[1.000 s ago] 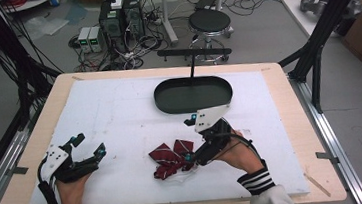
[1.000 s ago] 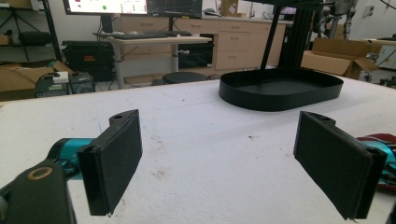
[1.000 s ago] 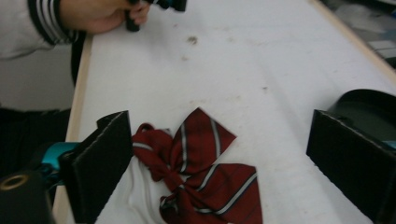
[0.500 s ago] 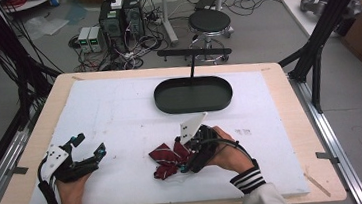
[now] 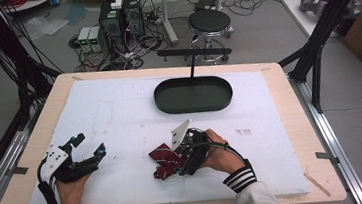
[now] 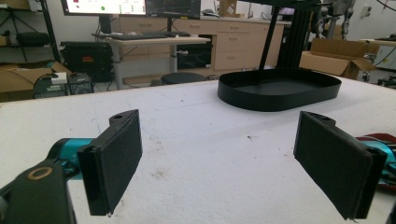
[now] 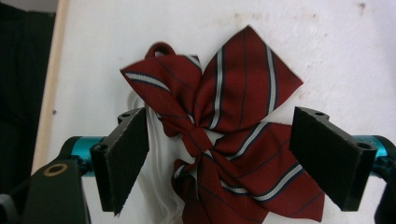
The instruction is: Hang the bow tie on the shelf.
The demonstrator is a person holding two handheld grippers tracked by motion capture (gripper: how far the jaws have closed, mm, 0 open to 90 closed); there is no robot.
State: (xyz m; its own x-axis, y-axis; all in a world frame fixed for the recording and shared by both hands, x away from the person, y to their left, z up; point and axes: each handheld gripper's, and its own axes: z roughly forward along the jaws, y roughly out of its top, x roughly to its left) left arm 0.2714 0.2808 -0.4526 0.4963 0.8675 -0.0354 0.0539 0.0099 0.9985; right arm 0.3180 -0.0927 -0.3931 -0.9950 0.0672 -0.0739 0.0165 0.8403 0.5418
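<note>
A dark red bow [image 5: 163, 161] with white and navy stripes lies on the white mat near the table's front edge. In the right gripper view the bow [image 7: 243, 93] spreads flat, with a white frill under its left side. My right gripper [image 5: 176, 164] points down at it; its jaws have just been closing a little and still stand open, the bow's knot between them [image 7: 219, 140] and the pads clear of the cloth. My left gripper [image 5: 90, 143] rests at the front left, open with nothing between its pads [image 6: 219, 140].
A black oval tray [image 5: 194, 108] sits at the back middle of the mat, also ahead in the left gripper view [image 6: 280, 100]. Black frame posts [image 5: 315, 54] stand at the table's right and left. A stool [image 5: 209, 21] and computers lie beyond the far edge.
My right hand has come down and toward the left over the bow, its grey plate now closer to the mat. The left hand has kept still.
</note>
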